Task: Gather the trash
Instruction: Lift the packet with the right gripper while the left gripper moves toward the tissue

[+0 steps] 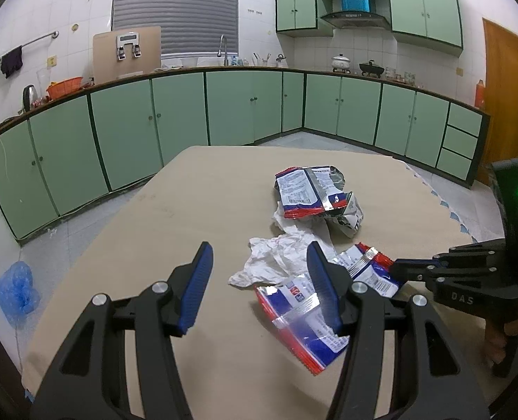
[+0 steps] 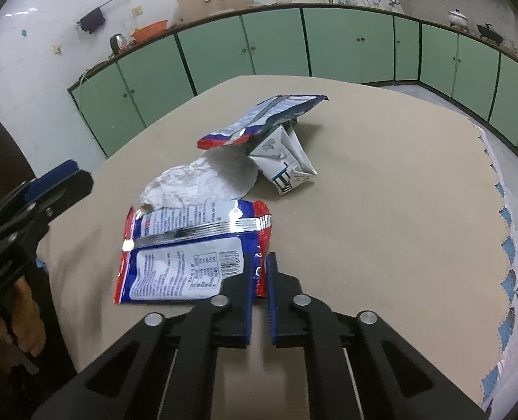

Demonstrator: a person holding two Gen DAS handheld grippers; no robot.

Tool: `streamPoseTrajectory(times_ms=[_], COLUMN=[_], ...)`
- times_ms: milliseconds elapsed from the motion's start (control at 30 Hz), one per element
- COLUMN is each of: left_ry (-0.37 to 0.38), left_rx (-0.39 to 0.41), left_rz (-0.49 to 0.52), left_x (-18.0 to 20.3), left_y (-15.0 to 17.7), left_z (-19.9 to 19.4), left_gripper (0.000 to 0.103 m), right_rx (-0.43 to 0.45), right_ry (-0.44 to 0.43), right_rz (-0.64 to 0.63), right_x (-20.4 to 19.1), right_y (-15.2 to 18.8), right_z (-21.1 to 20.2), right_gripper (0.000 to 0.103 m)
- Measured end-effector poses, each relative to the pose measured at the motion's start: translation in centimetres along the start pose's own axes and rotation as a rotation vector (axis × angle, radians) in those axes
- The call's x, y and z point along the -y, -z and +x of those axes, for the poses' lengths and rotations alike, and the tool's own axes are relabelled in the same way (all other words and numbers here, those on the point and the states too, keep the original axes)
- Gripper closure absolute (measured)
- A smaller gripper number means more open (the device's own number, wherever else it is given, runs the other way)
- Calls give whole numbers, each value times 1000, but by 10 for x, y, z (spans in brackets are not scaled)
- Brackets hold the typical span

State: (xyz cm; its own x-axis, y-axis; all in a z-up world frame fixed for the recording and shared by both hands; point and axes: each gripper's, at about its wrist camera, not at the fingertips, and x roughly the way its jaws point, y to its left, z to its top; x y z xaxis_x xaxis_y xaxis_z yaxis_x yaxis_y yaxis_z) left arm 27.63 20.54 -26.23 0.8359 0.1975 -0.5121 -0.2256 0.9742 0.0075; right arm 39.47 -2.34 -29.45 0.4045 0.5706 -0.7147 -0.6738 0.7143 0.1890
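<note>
A red, white and blue snack wrapper (image 2: 189, 255) lies flat on the beige table (image 2: 381, 210). My right gripper (image 2: 260, 262) is shut on its near red corner; in the left wrist view that gripper (image 1: 395, 267) pinches the wrapper (image 1: 304, 322) from the right. A crumpled white tissue (image 1: 276, 255) lies just beyond, partly under the wrapper. My left gripper (image 1: 260, 255) is open above the tissue, holding nothing. Farther back, a second snack wrapper (image 1: 308, 189) rests on a crushed white carton (image 1: 350, 217).
Green cabinets (image 1: 126, 133) ring the room beyond the table. A blue plastic bag (image 1: 15, 290) sits on the floor at the left. The table's right edge (image 2: 504, 227) carries a scalloped blue-and-white cloth. A person's hand (image 2: 24, 315) holds the left tool.
</note>
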Motion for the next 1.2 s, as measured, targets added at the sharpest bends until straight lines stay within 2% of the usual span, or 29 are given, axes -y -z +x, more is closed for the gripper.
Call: streamPoseTrajectory(times_ms=[333, 700, 1033, 1200], left_ry=[16, 54, 80, 69], left_rx=[12, 18, -16, -30], left_rz=[11, 55, 113, 126], left_x=[8, 32, 63, 72], left_y=[-5, -14, -19, -22], left_z=[-3, 1, 34, 55], left_gripper=[49, 49, 50, 50], right_rx=[77, 136, 183, 223], right_ry=[-11, 23, 48, 48], right_rz=[66, 140, 209, 223], right_x=[14, 41, 83, 103], right_y=[-5, -5, -6, -19], right_z=[-33, -66, -76, -76], right_gripper=[103, 103, 103, 103])
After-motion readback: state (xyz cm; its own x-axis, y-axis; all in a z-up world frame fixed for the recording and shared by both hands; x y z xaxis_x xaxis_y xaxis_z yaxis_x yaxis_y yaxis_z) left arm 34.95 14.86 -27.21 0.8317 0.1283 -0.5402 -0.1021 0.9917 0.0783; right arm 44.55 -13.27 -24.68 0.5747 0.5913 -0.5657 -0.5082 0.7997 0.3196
